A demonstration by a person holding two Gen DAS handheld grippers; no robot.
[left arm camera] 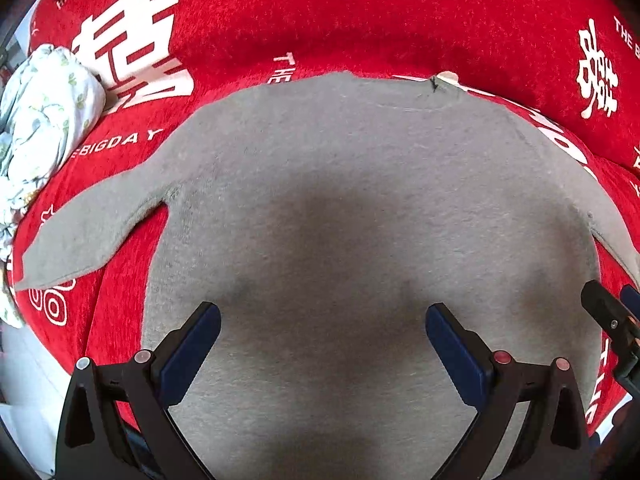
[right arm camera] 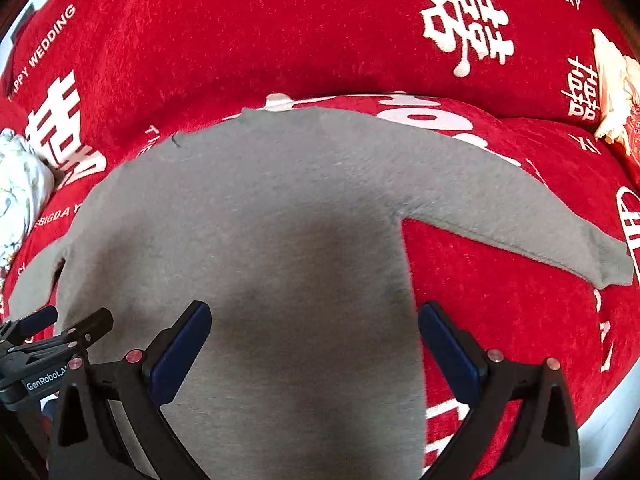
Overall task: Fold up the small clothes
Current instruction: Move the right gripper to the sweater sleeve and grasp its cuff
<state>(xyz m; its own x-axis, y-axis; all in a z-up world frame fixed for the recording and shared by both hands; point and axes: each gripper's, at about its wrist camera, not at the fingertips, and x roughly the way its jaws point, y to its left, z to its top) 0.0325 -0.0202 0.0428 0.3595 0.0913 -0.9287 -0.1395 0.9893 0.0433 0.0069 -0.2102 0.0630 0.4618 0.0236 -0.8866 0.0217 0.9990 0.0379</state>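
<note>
A red cover (left arm camera: pixel 360 20) printed with white wedding characters spreads across the scene. A small grey sweater (left arm camera: pixel 360 208) lies flat on it, sleeves out. Left tongs (left arm camera: pixel 323 332) and right tongs (right arm camera: pixel 315 332) hang released over its hem; a floral bundle (left arm camera: pixel 40 120) sits far left.

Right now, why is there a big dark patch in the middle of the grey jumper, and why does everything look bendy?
Left wrist view: the dark patch is a soft shadow on the flat grey fleece jumper, ahead of the open blue-padded fingers. Right wrist view: same shadow on it; the fisheye lens bulges the red printed blanket.
</note>
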